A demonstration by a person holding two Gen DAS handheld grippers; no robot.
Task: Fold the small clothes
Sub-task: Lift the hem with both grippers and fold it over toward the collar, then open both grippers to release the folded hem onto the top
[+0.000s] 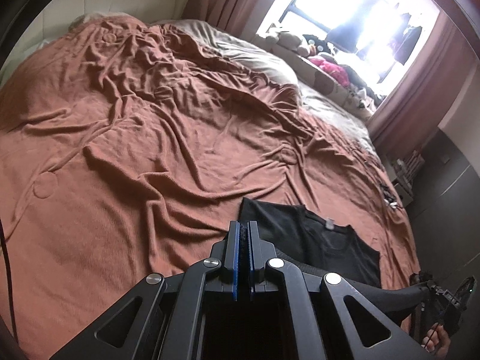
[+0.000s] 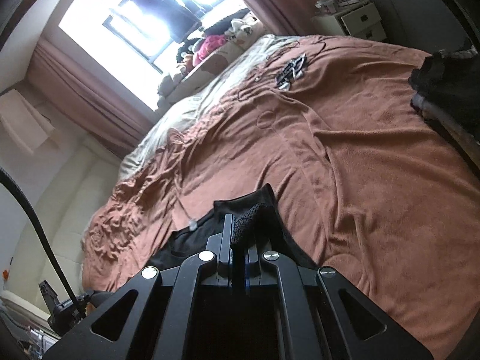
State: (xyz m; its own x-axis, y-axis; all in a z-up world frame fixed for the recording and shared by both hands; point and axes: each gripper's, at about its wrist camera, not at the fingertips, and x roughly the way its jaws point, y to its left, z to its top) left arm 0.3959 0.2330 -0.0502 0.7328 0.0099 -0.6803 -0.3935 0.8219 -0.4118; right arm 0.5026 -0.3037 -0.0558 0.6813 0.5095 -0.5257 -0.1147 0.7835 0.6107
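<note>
A small black sleeveless top [image 1: 327, 240] lies on the rust-brown blanket [image 1: 150, 150], neck label up, near the bed's front edge. My left gripper [image 1: 243, 228] is shut at the top's left edge, with dark fabric between its pads. In the right wrist view my right gripper [image 2: 240, 225] is shut on a bunched fold of the same top [image 2: 192, 240], with black mesh fabric poking up between the fingers. The rest of the top lies under and behind both grippers.
The blanket [image 2: 360, 165] covers a wide bed. A pile of dark clothes [image 2: 444, 84] sits at the bed's right edge. Small dark items [image 2: 289, 70] lie further back. A windowsill with soft toys [image 2: 210, 45] and a white drawer unit [image 2: 360, 21] stand beyond.
</note>
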